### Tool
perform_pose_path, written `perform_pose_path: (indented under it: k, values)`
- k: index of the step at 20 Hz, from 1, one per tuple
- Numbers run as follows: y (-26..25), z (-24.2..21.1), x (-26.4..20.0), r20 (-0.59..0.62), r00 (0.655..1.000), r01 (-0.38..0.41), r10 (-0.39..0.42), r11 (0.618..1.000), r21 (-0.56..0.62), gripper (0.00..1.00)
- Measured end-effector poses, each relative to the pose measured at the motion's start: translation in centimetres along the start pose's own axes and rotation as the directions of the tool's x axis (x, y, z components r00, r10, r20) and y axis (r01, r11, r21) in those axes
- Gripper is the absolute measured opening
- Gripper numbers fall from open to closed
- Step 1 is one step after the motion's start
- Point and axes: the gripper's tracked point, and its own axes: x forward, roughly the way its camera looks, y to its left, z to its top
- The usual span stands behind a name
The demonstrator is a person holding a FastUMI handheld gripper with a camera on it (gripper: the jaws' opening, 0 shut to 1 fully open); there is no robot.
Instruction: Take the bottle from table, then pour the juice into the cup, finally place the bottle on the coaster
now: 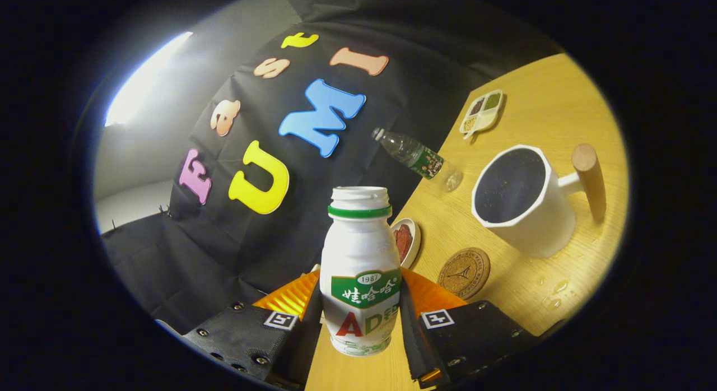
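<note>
My gripper (360,307) is shut on a small white bottle (360,268) with a green neck ring and a green label, both fingers pressing its sides. The whole view is rolled, so the wooden table (538,116) slopes away to the right of the bottle. A white cup (524,203) with a wooden handle and a dark inside stands on the table beyond the right finger. A round cork coaster (464,272) lies between that cup and the right finger, bare on top.
A clear plastic water bottle (417,156) stands near the table's far edge. A small white dish (406,242) with something red sits just behind the held bottle. A divided tray (482,113) of seeds lies farther off. Water drops (554,293) dot the wood by the cup.
</note>
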Motion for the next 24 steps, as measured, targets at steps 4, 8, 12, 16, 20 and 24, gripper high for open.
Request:
perform_pose_path:
  k: [4,8,12,16,20,24]
  values:
    - [-0.5,0.5,0.3,0.005,1.000,0.012,-0.012,0.998,0.055,0.64]
    - [-0.6,1.1,0.2,0.025,1.000,0.001,-0.004,0.992,0.126,0.64]
    - [-0.8,1.9,-0.1,0.056,0.998,-0.031,0.018,0.968,0.247,0.64]
    - [-1.1,2.0,0.0,0.060,0.998,-0.027,0.010,0.955,0.295,0.64]
    - [-1.3,2.1,0.2,0.068,0.998,-0.032,0.008,0.935,0.354,0.64]
    - [-1.3,2.3,0.1,0.078,0.997,-0.034,0.003,0.915,0.402,0.64]
